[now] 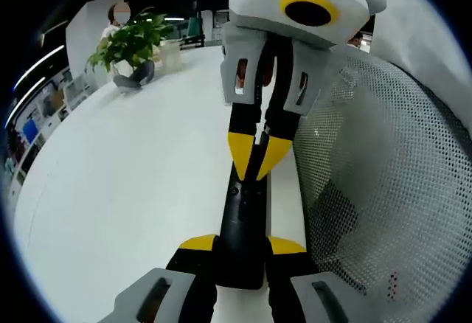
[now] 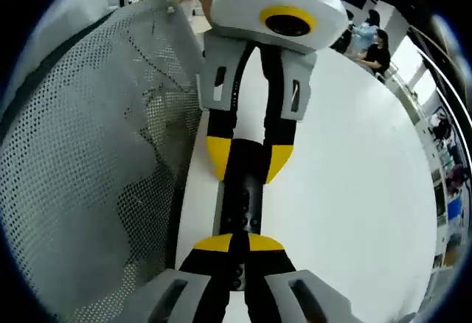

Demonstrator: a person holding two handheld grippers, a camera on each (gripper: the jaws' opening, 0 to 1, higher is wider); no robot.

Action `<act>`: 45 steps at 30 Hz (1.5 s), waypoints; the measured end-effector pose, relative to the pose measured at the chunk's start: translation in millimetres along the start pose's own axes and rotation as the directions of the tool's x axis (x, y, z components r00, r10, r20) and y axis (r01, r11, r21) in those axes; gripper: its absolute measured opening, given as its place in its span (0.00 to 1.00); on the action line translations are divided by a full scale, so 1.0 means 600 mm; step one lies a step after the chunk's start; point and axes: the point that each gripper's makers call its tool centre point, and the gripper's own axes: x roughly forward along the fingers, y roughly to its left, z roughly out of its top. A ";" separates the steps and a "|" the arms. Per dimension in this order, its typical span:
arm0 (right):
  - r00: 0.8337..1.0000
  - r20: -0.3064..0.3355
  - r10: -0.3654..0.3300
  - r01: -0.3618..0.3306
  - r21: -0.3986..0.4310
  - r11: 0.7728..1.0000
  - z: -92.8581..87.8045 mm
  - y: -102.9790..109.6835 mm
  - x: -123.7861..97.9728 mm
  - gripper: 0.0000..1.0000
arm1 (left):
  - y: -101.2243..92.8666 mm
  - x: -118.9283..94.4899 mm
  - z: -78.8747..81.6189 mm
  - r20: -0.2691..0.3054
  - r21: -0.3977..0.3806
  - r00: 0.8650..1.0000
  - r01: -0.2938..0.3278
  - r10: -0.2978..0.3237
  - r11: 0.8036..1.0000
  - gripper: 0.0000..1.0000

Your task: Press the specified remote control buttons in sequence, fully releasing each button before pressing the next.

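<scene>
A long black remote control (image 1: 243, 220) lies lengthwise between the two grippers, above the white table (image 1: 133, 161). My left gripper (image 1: 243, 245) is shut on its near end, one yellow tip on each side. In the left gripper view my right gripper (image 1: 254, 159) comes down from the top, jaws shut together, tips touching the remote's upper face. In the right gripper view my right gripper (image 2: 237, 243) is shut with its tips meeting over the buttons of the remote (image 2: 240, 198). Beyond it, the left gripper (image 2: 248, 157) clamps the far end.
A grey mesh chair back (image 1: 383, 153) stands close beside the remote, also seen in the right gripper view as the chair back (image 2: 88, 153). A potted plant (image 1: 133, 43) sits at the table's far end. Seated people (image 2: 376, 50) are beyond the table (image 2: 346, 153).
</scene>
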 end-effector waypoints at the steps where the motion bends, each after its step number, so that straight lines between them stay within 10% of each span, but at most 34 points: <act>1: 1.000 0.001 0.009 -0.009 -0.003 1.000 0.000 0.000 0.000 0.01 | 0.000 0.000 0.000 0.001 0.000 1.000 0.000 0.000 1.000 0.24; 10: 0.999 -0.032 0.041 -0.026 0.369 0.929 0.001 -0.013 0.002 0.00 | 0.000 -0.001 0.000 0.007 -0.003 1.000 -0.001 0.001 1.000 0.24; 25: 0.998 0.018 -0.052 0.044 0.280 0.959 0.000 -0.014 -0.003 0.00 | -0.001 0.000 0.001 -0.001 0.004 1.000 -0.001 0.001 1.000 0.24; 45: 1.000 0.003 0.024 -0.024 0.286 0.958 -0.002 -0.012 0.002 0.00 | 0.000 0.000 0.000 0.003 0.009 1.000 0.004 -0.004 1.000 0.24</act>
